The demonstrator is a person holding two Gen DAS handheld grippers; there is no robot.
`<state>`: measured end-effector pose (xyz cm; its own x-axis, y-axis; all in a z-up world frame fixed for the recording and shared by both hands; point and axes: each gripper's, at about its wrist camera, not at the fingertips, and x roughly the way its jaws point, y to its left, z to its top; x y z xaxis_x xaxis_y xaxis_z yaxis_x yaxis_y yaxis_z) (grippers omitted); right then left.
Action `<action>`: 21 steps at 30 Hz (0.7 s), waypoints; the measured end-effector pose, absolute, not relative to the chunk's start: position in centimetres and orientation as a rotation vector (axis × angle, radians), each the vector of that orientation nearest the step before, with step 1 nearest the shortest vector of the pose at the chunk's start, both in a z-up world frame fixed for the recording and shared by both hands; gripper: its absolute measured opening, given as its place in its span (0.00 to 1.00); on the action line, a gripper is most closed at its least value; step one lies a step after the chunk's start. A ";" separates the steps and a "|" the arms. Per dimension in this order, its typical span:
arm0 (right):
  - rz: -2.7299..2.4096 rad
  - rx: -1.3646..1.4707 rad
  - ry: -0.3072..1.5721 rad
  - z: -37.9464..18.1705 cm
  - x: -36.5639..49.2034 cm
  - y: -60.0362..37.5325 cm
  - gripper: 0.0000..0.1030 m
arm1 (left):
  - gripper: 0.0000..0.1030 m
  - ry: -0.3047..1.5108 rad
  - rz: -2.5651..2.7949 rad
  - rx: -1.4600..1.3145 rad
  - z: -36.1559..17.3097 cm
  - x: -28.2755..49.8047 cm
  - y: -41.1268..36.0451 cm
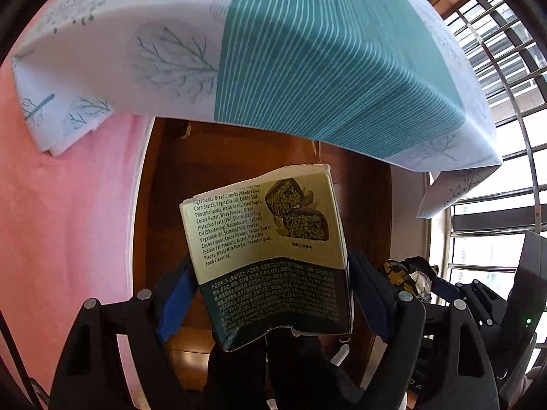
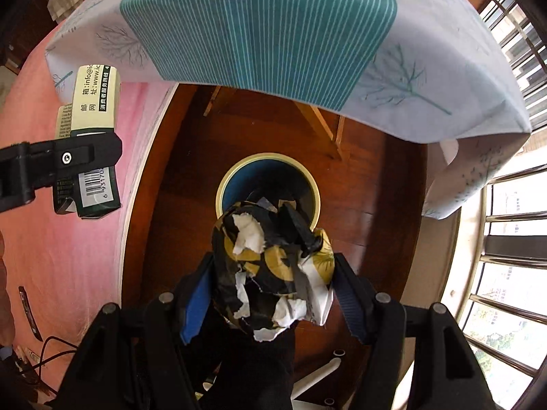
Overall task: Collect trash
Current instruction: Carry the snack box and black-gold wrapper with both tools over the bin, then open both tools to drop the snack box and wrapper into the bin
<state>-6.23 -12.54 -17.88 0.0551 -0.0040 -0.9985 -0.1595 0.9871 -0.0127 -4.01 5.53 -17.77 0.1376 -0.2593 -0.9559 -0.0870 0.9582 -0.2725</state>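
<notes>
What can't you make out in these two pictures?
- Inside of the bin: right wrist view, crumpled wrapper covers most of it.
- Tabletop: both views, tablecloth drapes over it.
- Box bottom end: left wrist view, hidden behind the left gripper.
- Box's small dark-panel print: too fine.

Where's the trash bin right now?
In the right wrist view, the bin stands on the wooden floor, center frame, beyond the crumpled wrapper in the right gripper.

A white cloth (image 2: 410,78) with a teal striped panel (image 2: 259,30) and printed trees draped over the bench edge from ten to two o'clock. Pink fabric (image 2: 61,239) lay at nine o'clock, window bars (image 2: 506,249) at three, wooden floor (image 2: 369,205) below.
</notes>
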 end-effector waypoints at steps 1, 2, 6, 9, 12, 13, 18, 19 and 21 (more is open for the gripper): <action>0.116 -0.111 1.518 -19.0 -6.3 -12.9 0.65 | 0.81 1.445 -0.122 -0.293 -18.9 -3.9 5.2; 0.114 -0.086 1.525 -20.1 -6.2 -13.3 0.65 | 0.81 1.456 -0.117 -0.297 -20.1 -3.8 4.9; 0.098 -0.014 1.553 -24.4 -5.8 -14.9 0.65 | 0.81 1.494 -0.100 -0.325 -24.8 -3.1 3.9; 0.091 0.030 1.563 -27.4 -5.4 -16.2 0.65 | 0.81 1.503 -0.086 -0.342 -28.2 -2.6 3.1; 0.094 0.058 1.567 -30.3 -4.9 -17.1 0.65 | 0.82 1.515 -0.078 -0.369 -31.6 -1.8 2.5; 0.097 0.064 1.568 -31.2 -4.7 -17.4 0.65 | 0.82 1.520 -0.075 -0.379 -32.7 -1.6 2.2; 0.112 0.082 1.573 -34.8 -3.3 -18.3 0.65 | 0.84 1.601 -0.059 -0.406 -37.9 -0.5 1.5; 0.113 0.084 1.576 -35.4 -3.0 -18.4 0.65 | 0.84 1.613 -0.054 -0.404 -38.6 -0.5 1.4; 0.112 0.086 1.584 -36.5 -2.5 -18.6 0.65 | 0.90 1.623 -0.040 -0.388 -39.6 -0.4 1.3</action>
<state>-2.54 -18.57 -36.53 -0.0165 0.1248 -0.9920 -0.0156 0.9920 0.1251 -0.45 1.32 -39.59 -0.0393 -0.2722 -0.9614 -0.2244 0.9400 -0.2569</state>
